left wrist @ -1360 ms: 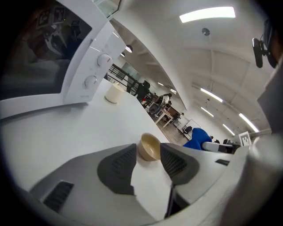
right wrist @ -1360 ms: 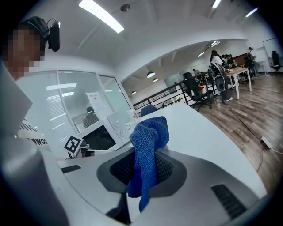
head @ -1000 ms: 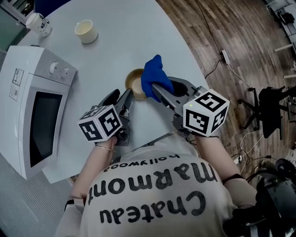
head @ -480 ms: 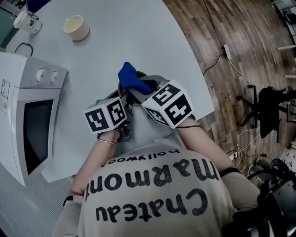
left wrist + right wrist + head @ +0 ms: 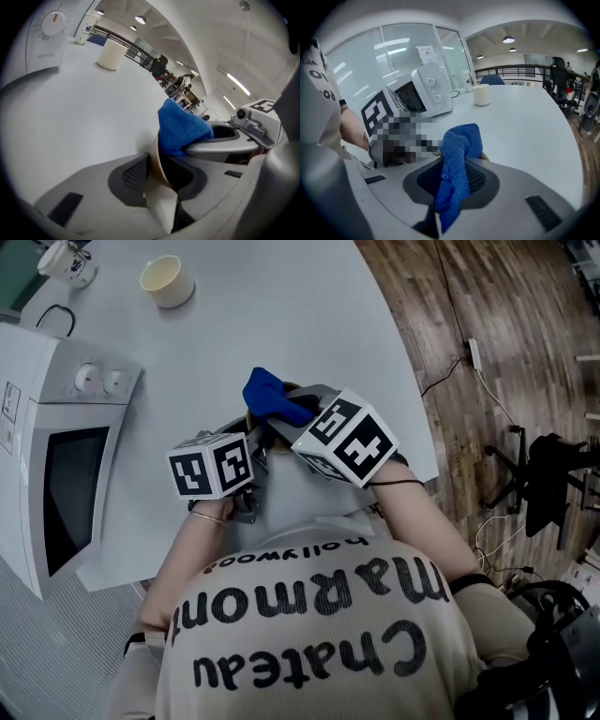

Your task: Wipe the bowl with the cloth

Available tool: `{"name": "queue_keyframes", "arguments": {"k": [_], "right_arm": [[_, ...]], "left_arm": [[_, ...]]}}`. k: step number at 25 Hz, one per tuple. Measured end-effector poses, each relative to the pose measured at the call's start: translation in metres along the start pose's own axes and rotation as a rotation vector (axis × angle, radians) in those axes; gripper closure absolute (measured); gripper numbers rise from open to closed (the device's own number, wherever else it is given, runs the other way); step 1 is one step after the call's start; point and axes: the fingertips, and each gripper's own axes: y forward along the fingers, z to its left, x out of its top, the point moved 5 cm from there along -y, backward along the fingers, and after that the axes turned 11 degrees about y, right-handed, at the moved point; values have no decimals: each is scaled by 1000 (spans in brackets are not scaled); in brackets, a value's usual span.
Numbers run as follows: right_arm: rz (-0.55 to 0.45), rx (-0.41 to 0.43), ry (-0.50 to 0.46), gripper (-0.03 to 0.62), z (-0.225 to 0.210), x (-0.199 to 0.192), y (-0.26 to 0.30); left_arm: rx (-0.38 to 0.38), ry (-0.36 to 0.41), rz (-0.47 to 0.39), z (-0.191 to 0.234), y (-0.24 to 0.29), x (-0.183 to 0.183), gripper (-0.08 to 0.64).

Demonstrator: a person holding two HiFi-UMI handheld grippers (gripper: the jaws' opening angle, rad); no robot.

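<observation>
A tan bowl [image 5: 157, 161] sits near the table's front edge. In the head view it is almost wholly hidden under the cloth and both grippers. My left gripper [image 5: 159, 177] has just been closing, and its pads now pinch the bowl's near rim between them. My right gripper [image 5: 454, 180] is shut on a blue cloth [image 5: 459, 150]. It holds the cloth [image 5: 272, 395] down into the bowl from the right. In the left gripper view the cloth [image 5: 180, 126] bulges above the rim, with the right gripper's grey finger [image 5: 220, 143] behind it.
A white microwave [image 5: 56, 456] stands on the left of the white table [image 5: 281, 306]. A cream cup [image 5: 167, 280] and a white mug [image 5: 67, 261] stand at the far left. The table's curved edge drops to a wooden floor [image 5: 506, 315] on the right.
The right gripper has come down and left with the cloth, which now covers the bowl. The left gripper has closed in on the bowl's near rim.
</observation>
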Motion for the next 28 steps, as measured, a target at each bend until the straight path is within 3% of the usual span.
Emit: {"name": "queue_keyframes", "arguments": {"k": [5,9,12,16,19,22,26,28], "right_arm": [[73,-62,-78,532,-4,0,4],[70,-84,-142,532,-1,-1,6],[27,-119,-143,532,8,2,9],[-142,-161,-136,533,24,17,1],[-237,-175,-41,534,34,29,-6],[-338,-201,75,534,40,33,-13],[-467,-145,342,533,41,42,-20],[-534,-123,429,534,44,50,-24]], "left_arm": [[-71,70,41,-3,3,2,485],[-57,88,55,-4,2,3,486],[81,229,13,-7,-10,6,500],[274,391,-76,-14,-36,21,519],[360,459,-117,-19,-54,30,517],[379,408,-197,-22,-74,36,503],[427,403,-311,-25,-99,48,491],[455,407,-374,-25,-113,57,489]]}}
